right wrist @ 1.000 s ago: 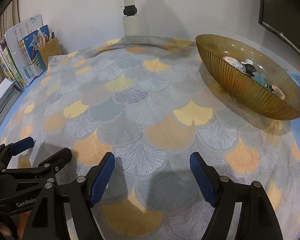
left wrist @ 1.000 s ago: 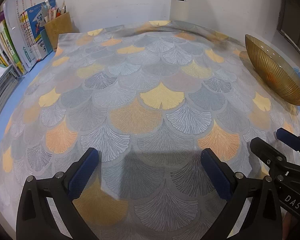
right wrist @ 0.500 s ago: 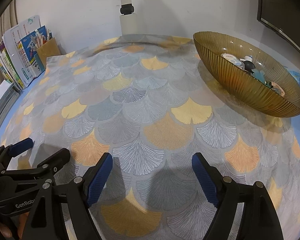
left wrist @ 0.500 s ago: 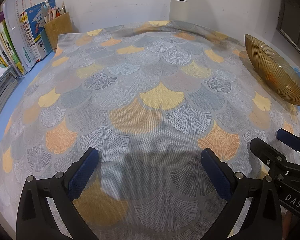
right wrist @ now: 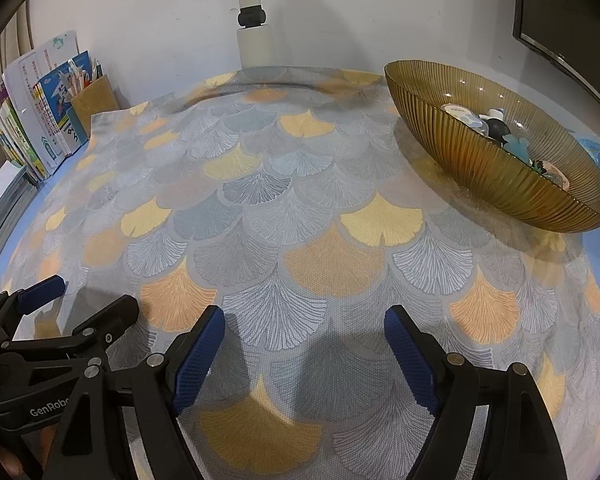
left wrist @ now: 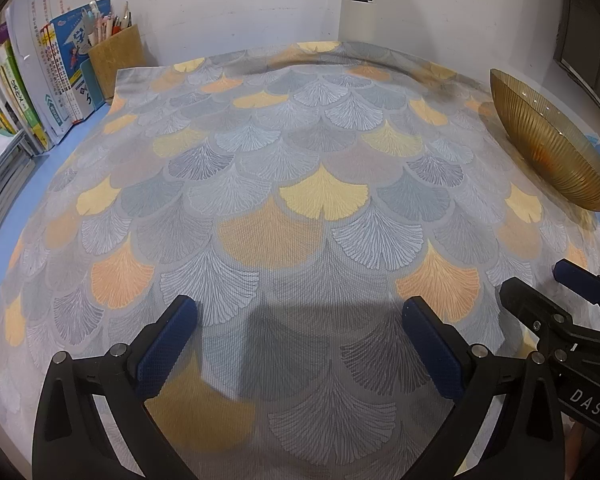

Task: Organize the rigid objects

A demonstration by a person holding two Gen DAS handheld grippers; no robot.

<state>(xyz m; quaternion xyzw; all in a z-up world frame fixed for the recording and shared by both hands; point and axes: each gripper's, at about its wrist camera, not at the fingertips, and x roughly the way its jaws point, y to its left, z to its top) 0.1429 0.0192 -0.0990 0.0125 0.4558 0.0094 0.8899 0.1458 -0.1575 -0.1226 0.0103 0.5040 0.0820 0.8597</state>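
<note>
Nearest, the left gripper (left wrist: 296, 332) and right gripper (right wrist: 304, 340) hung side by side with fingers spread, grasping nothing, over the leaf-patterned cloth (right wrist: 300, 200). Farther off, at two o'clock, small objects (right wrist: 496, 126) lay in the amber bowl (right wrist: 460, 152).

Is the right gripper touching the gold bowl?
Apart. The right wrist view shows the right gripper open and empty, with bare patterned cloth lying between it and the gold bowl.
</note>
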